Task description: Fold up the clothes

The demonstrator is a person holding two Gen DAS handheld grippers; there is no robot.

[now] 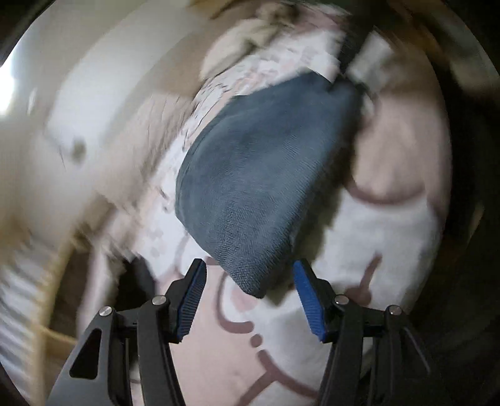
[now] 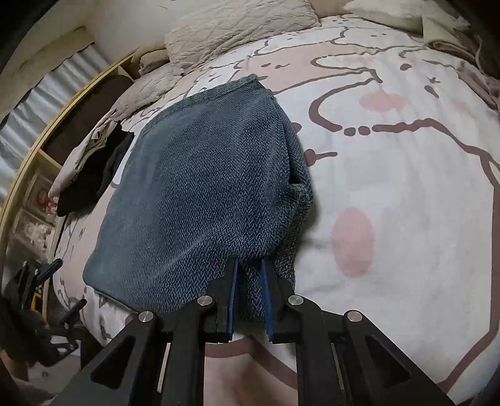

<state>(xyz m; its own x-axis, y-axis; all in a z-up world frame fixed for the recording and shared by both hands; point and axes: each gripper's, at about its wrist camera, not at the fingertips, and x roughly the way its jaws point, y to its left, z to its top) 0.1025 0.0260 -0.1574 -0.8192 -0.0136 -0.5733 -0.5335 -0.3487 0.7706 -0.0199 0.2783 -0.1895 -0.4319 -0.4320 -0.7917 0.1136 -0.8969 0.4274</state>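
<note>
A blue-grey herringbone knit garment [image 2: 200, 193] lies folded on the bed's white and pink cover [image 2: 390, 187]. My right gripper [image 2: 250, 264] is shut on a bunched edge of it at the near side; fabric fills the narrow gap between the blue pads. In the blurred left wrist view the same garment [image 1: 259, 175] runs away from me. Its near corner lies between the spread fingers of my left gripper [image 1: 250, 267], and the pads do not touch it. That open left gripper [image 2: 64, 285] also shows at the bed's left edge in the right wrist view.
Beige pillows [image 2: 237, 28] and crumpled beige cloth sit at the head of the bed. A black garment [image 2: 93, 184] hangs over the bed's left edge. Beside it stands a wooden shelf [image 2: 40, 156] with boxes. The cover to the right of the knit is bare.
</note>
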